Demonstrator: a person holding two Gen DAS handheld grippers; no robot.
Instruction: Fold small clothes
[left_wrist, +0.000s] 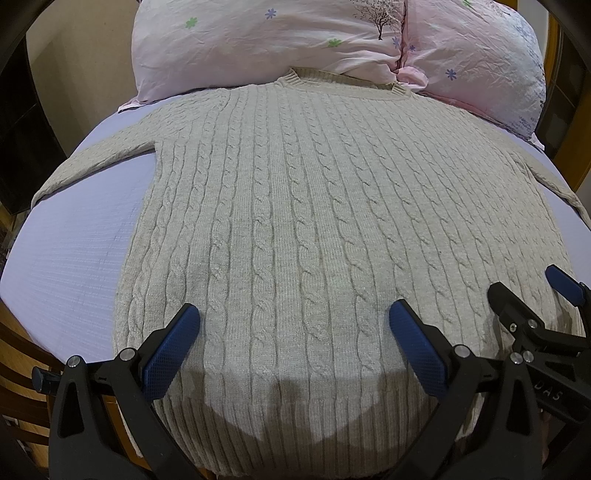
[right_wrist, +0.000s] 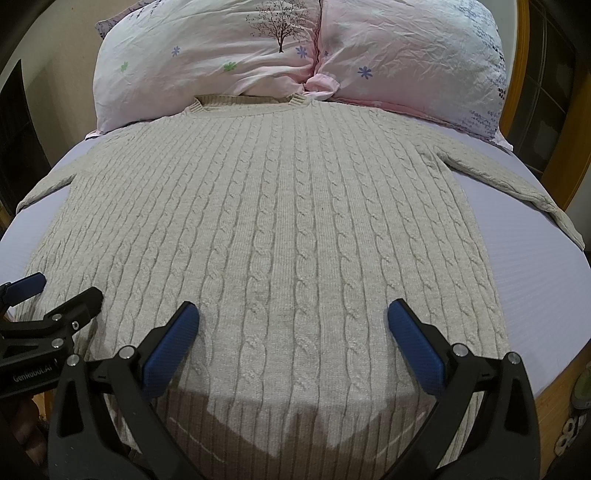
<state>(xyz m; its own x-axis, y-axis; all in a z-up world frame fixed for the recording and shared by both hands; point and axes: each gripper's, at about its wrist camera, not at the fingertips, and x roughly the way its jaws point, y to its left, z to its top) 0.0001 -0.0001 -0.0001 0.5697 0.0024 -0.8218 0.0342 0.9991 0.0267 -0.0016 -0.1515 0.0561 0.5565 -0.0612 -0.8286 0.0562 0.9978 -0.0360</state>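
A beige cable-knit sweater (left_wrist: 295, 192) lies flat on the bed, collar toward the pillows, both sleeves spread out to the sides; it also shows in the right wrist view (right_wrist: 280, 221). My left gripper (left_wrist: 291, 321) is open and empty, hovering over the sweater's lower left part near the ribbed hem. My right gripper (right_wrist: 291, 317) is open and empty over the lower right part. Each gripper shows in the other's view: the right gripper (left_wrist: 524, 291) at the right edge, the left gripper (right_wrist: 62, 291) at the left edge.
The sweater lies on a lilac bedsheet (left_wrist: 74, 236), also seen in the right wrist view (right_wrist: 535, 266). Two pink flowered pillows (left_wrist: 258, 40) (right_wrist: 413, 55) rest at the bed's head, touching the collar. A wooden bed frame (right_wrist: 521, 66) runs along the right.
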